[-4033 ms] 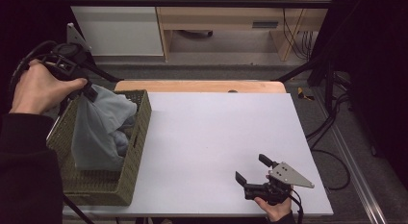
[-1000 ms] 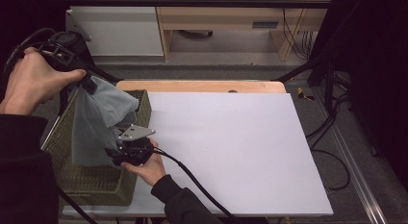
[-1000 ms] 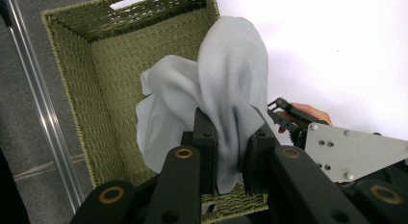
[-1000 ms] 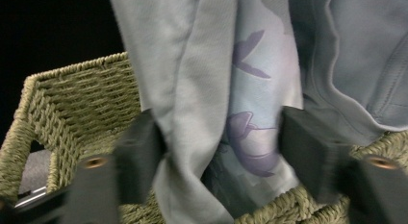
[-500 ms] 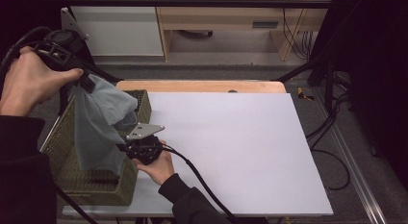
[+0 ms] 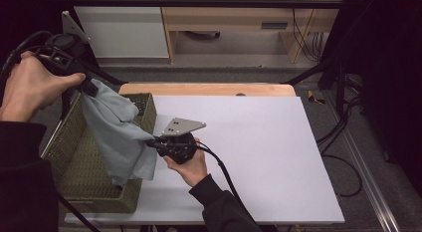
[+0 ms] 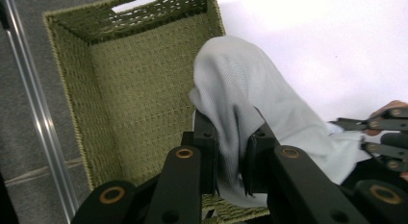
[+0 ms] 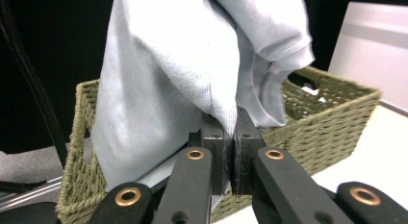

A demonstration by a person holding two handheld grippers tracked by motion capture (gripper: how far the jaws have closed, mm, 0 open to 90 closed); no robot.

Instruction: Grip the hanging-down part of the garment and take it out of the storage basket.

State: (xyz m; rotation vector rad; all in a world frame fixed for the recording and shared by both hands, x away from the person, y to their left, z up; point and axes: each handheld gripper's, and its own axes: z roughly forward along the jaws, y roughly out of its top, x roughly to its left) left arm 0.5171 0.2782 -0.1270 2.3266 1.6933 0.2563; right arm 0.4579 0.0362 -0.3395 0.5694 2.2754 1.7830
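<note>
- High view first: the left gripper (image 6: 88, 87) is up above the basket's (image 6: 64, 147) far-left corner, jaws clamped on the top of a pale grey cloth (image 6: 119, 137).
- Cloth hangs from that grip down over the basket's near-right side, its tail draped across the rim onto the table (image 6: 259, 152) edge.
- And the right gripper (image 6: 151, 142), just right of the basket, has its jaws pinched on the cloth's right edge – they have just been closing, with fabric between them.
- Right gripper view backs that up: jaws pressed together with a thin fold of cloth (image 8: 192, 70) caught between them, basket (image 8: 327, 113) behind.
- Left gripper view: its own jaws squeezed tight on a thicker bunch of cloth (image 7: 250, 108), and the basket (image 7: 139, 104) below looks bare inside.
- How it looks: light blue-grey, fine knit weave, a stitched hem showing, soft creases throughout, no print that I can make out.
- Handling, by my read: light and limp, no stiffness at all – it'll sag and swing wherever it isn't held.
- Not fragile, but a thin pinch can slip, so a bunched fold or the hem is the safer bite.
- Two well-spaced grips along one edge should spread it flat; watch the tail snagging on the woven rim.
</note>
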